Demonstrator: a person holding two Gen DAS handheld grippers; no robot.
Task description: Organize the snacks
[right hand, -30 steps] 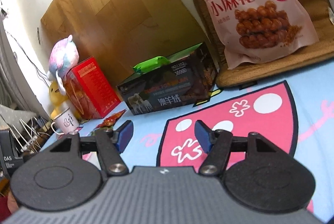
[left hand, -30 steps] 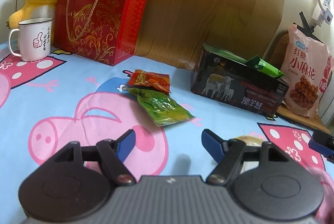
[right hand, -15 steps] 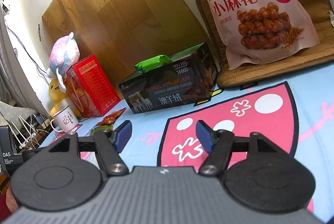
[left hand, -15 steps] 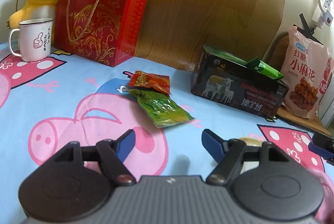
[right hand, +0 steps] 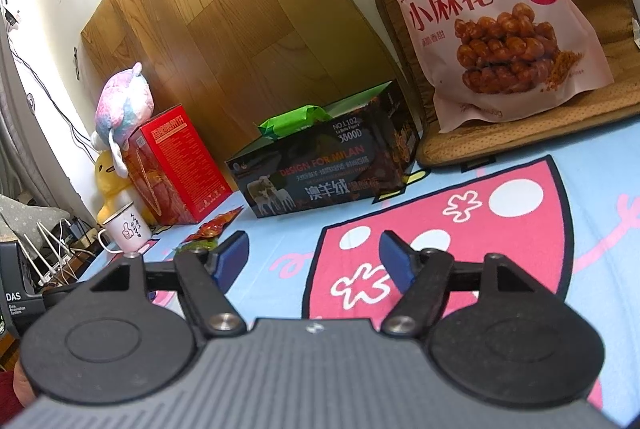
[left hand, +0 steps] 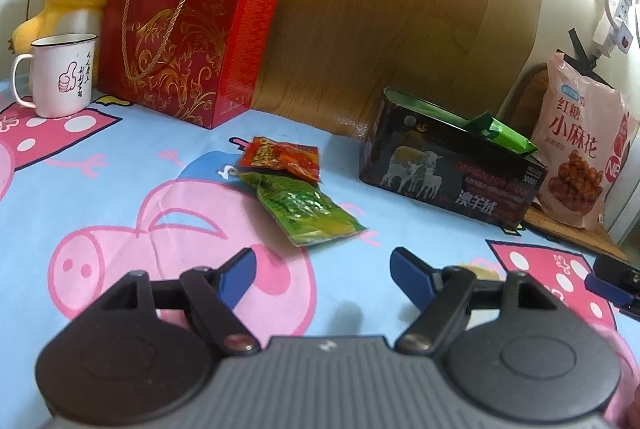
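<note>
My left gripper (left hand: 323,269) and right gripper (right hand: 313,256) have just been opening, fingers spread, nothing between. Bare cartoon sheet (left hand: 120,165) lies ahead; green packet (left hand: 306,209) and red packet (left hand: 280,159) overlap, apart from the dark box (left hand: 448,173)

"DESIGN FOR MILAN" on black box (right hand: 320,173); "NB", "小麻花" on pink bag (right hand: 492,13)

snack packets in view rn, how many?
4. Red packet and green packet lying loose on the sheet, touching; a green pack sticking out of the black box; a big pink bag upright at far right. More may be hidden inside the box.
</note>
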